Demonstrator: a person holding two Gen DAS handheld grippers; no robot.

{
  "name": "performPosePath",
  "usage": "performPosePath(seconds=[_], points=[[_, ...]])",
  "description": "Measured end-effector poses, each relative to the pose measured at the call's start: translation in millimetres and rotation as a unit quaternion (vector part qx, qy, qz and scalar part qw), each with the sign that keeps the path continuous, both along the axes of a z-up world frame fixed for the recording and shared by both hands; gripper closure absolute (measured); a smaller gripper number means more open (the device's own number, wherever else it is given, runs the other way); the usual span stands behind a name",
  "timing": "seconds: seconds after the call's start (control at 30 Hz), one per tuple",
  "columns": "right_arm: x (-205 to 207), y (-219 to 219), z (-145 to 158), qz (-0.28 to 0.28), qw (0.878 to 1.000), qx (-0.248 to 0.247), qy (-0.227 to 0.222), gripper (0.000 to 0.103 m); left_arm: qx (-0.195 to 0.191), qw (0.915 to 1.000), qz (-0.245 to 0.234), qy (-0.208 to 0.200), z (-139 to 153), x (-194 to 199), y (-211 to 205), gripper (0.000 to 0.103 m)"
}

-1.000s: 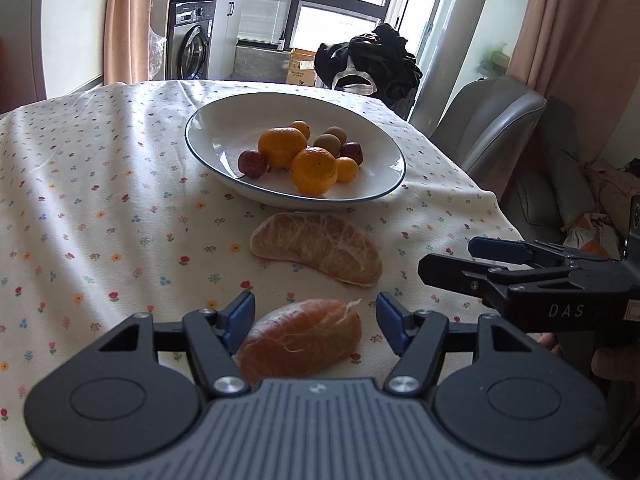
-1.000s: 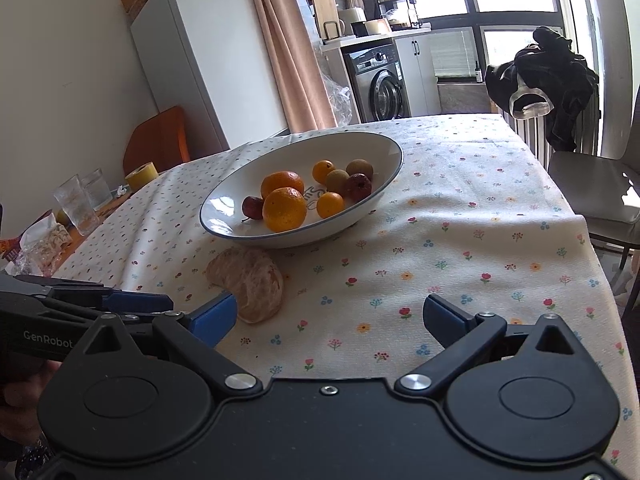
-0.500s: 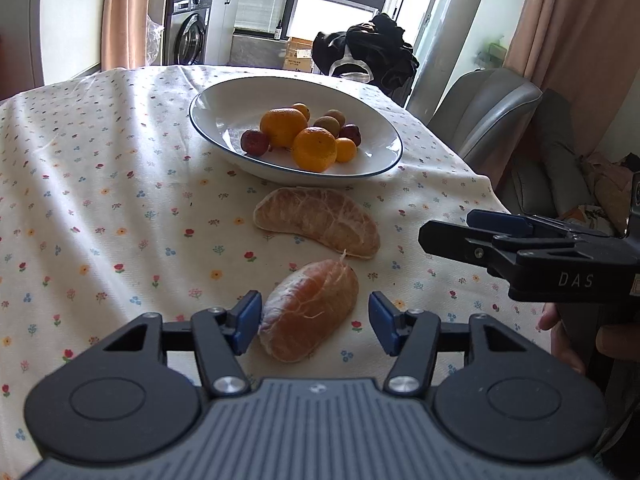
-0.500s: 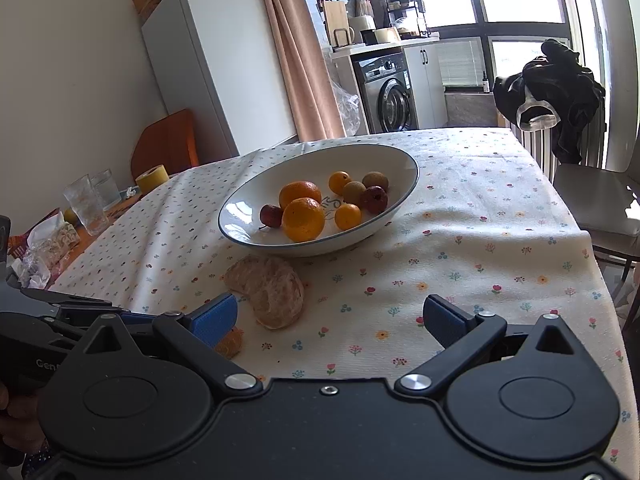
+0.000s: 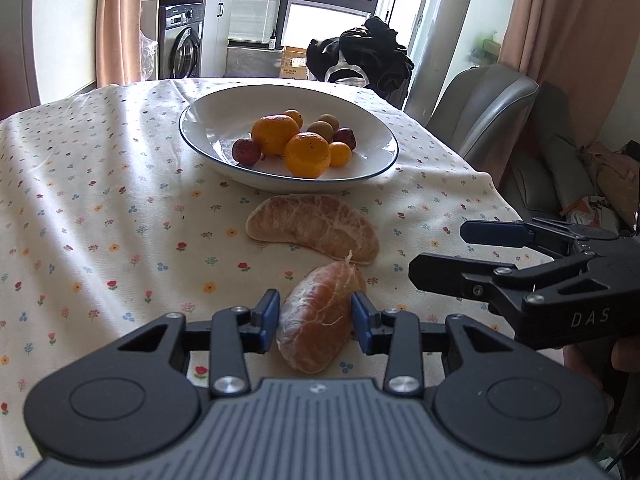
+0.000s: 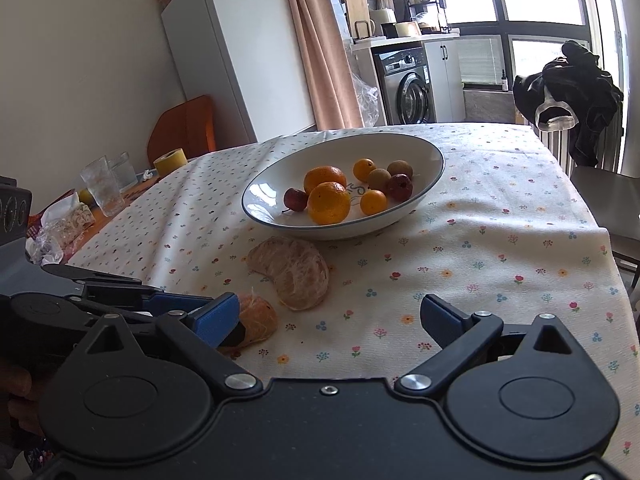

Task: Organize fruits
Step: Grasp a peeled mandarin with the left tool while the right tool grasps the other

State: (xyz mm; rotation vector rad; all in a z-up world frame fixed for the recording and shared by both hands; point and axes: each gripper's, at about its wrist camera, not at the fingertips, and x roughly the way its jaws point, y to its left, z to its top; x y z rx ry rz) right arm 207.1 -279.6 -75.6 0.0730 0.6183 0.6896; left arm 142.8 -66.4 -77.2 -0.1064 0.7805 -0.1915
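My left gripper [image 5: 315, 317] is shut on a peeled orange piece [image 5: 316, 320] low over the flowered tablecloth, a blue pad pressing each side of it. A second peeled piece [image 5: 316, 226] lies flat just beyond it, in front of the white bowl [image 5: 200, 148]. The bowl holds two oranges [image 5: 308, 155], small yellow fruits, red fruits and a brownish one. My right gripper [image 6: 328, 318] is open and holds nothing; it hovers at the table's near right, close beside the left one. In the right wrist view the held piece [image 6: 260, 320] shows just left of my left fingertip, with the loose piece [image 6: 292, 272] behind it.
Drinking glasses [image 6: 102, 188], a yellow tape roll [image 6: 170, 160] and snack packets [image 6: 64, 224] sit at the table's far left. A grey armchair [image 5: 480, 108] stands past the right table edge. A chair draped with dark clothes [image 5: 360, 56] is behind the bowl.
My left gripper's fingers closed in from either side of the peeled orange piece until the pads touch it. Both grippers have edged forward toward the bowl.
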Motion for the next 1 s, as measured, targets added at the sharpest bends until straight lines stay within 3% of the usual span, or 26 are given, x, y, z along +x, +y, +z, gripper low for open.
performPosePath(seconds=[0.13,0.37,0.8,1.0], points=[[0,2,-1,0.002,1.0,-0.002,0.002,0.007,0.011,0.9999,-0.003,-0.001,1,-1,-3,0.068],[3,8,0,0.011,1.0,-0.003,0.0,0.007,-0.019,0.9996,0.003,-0.019,11,-5,6,0.082],[12,27,3,0.025,1.0,-0.009,-0.002,0.007,-0.035,0.9969,0.054,-0.044,22,-6,40,0.084],[25,35,0,0.018,1.0,-0.009,0.01,0.025,-0.041,0.9954,0.074,-0.045,22,-4,56,0.084]])
